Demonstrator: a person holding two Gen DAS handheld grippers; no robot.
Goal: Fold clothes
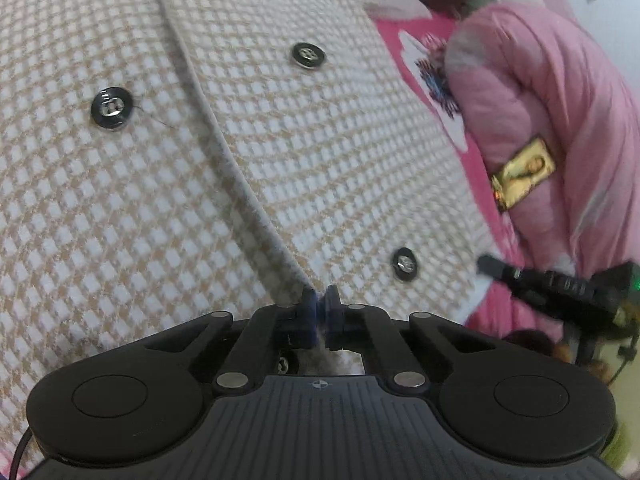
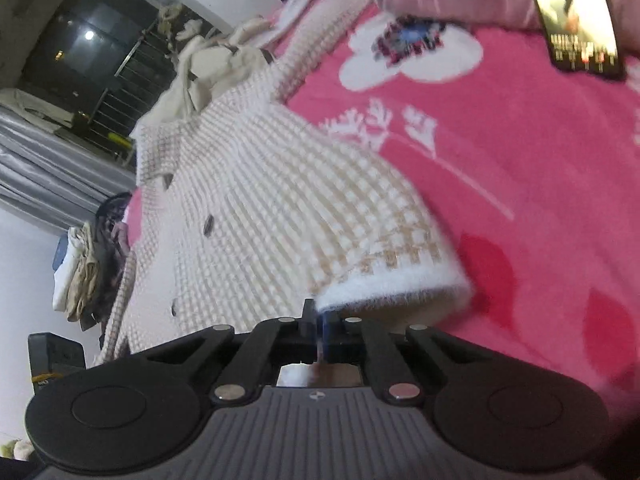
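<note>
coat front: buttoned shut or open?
Cannot tell. The coat's front edge overlaps the other panel between its buttons, but no buttonhole shows.

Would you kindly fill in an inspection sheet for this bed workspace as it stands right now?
Surface: pink floral blanket, partly covered by the garment.
Job's things: cream-and-beige checked jacket with dark buttons and a fuzzy white cuff.
Clutter: pink quilt; gold-framed picture card; heap of pale clothes.
Grippers: left gripper, jaws shut on the jacket's front edge; right gripper, jaws shut on the cuff.
Cables: thin dark cable beside the left gripper's body.
Surroundings: dark window, grey curtain, white wall.
</note>
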